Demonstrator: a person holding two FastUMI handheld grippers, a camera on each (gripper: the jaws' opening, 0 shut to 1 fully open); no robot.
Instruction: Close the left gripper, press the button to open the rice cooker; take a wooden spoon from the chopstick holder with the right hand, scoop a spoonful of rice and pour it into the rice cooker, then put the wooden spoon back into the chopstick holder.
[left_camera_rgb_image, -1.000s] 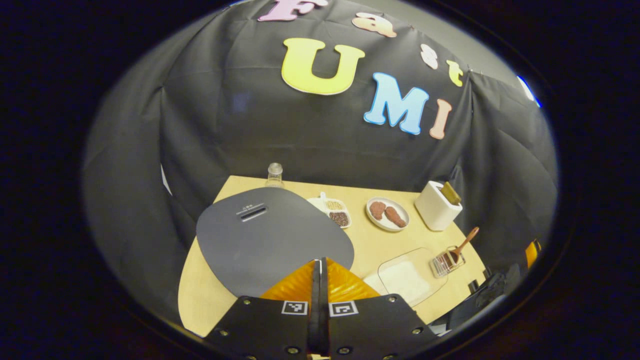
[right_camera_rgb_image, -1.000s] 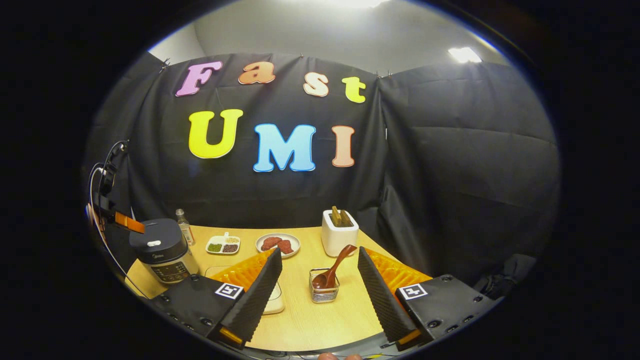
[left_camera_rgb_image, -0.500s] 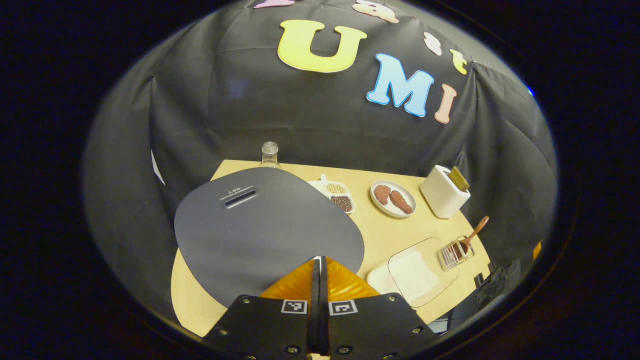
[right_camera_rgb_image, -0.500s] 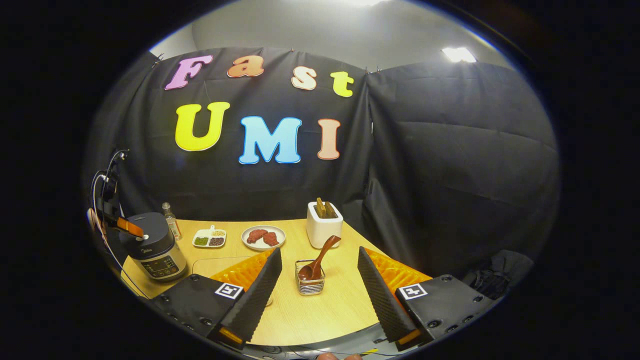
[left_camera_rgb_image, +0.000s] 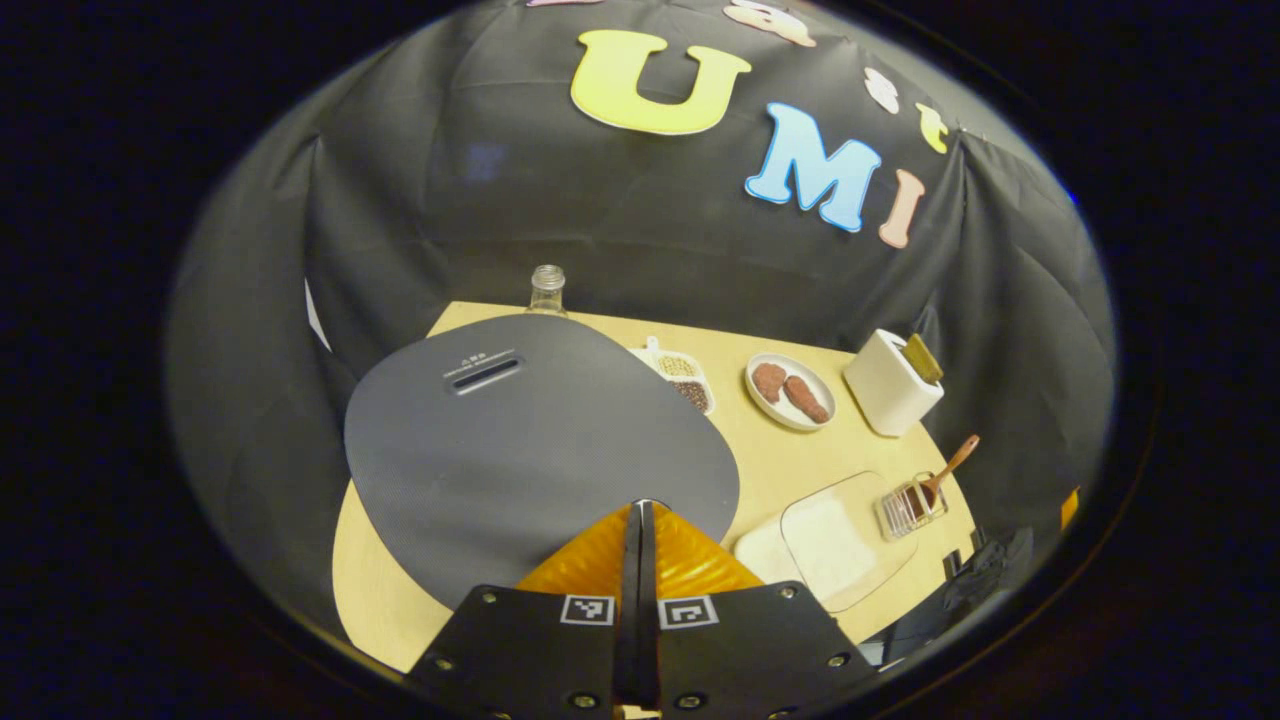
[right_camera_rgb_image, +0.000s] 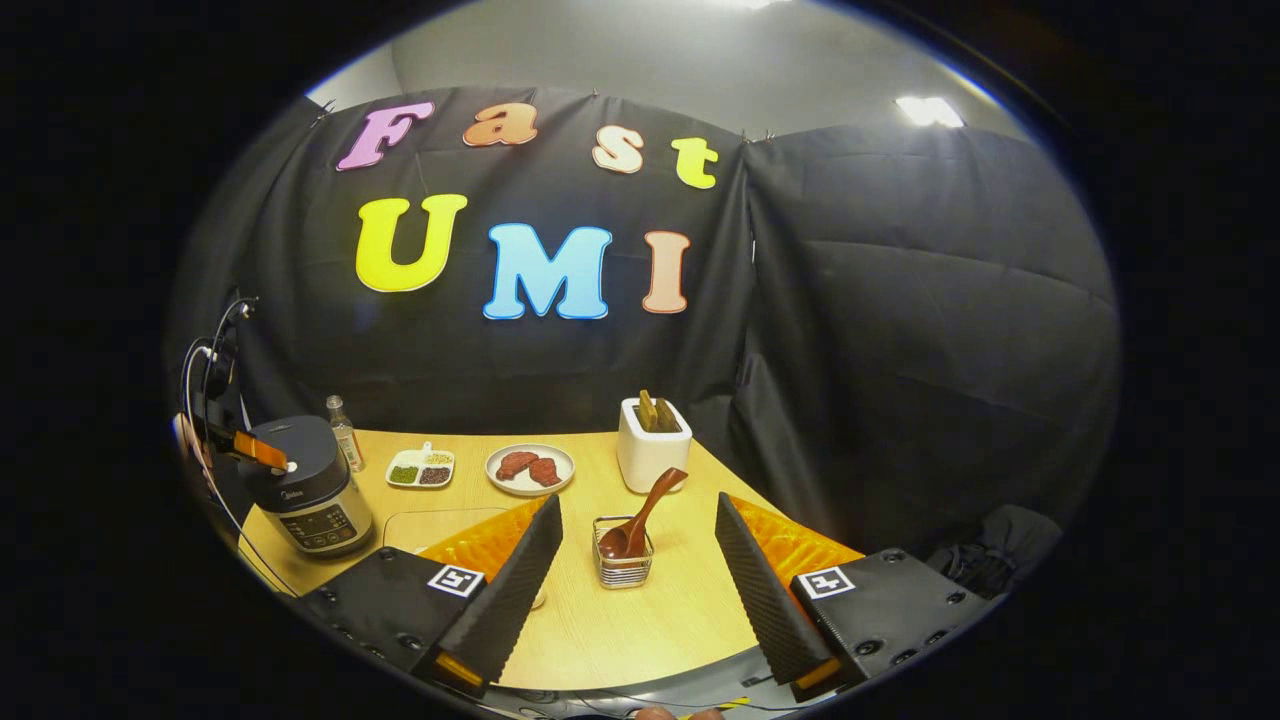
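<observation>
- The left gripper (left_camera_rgb_image: 640, 520), its orange fingers pressed flat together with nothing between them, makes one blunt tip, which suits poking a button better than a spread pair would.
- Right beneath that tip lies the dark grey rounded lid of the rice cooker (left_camera_rgb_image: 530, 440), not yet raised; in the right gripper view the tip meets the small white button (right_camera_rgb_image: 291, 467) on top.
- The right gripper (right_camera_rgb_image: 640, 570) hangs with its black ribbed fingers spread wide and empty, apparently waiting its turn.
- Straight ahead of it, framed between those fingers, stands the small wire chopstick holder (right_camera_rgb_image: 622, 565), the brown wooden spoon (right_camera_rgb_image: 640, 518) leaning out toward the far right, so its handle is free to grab.
- Just left of the holder sits the clear shallow tray of white rice (left_camera_rgb_image: 820, 535), near the cooker, a short carry.
</observation>
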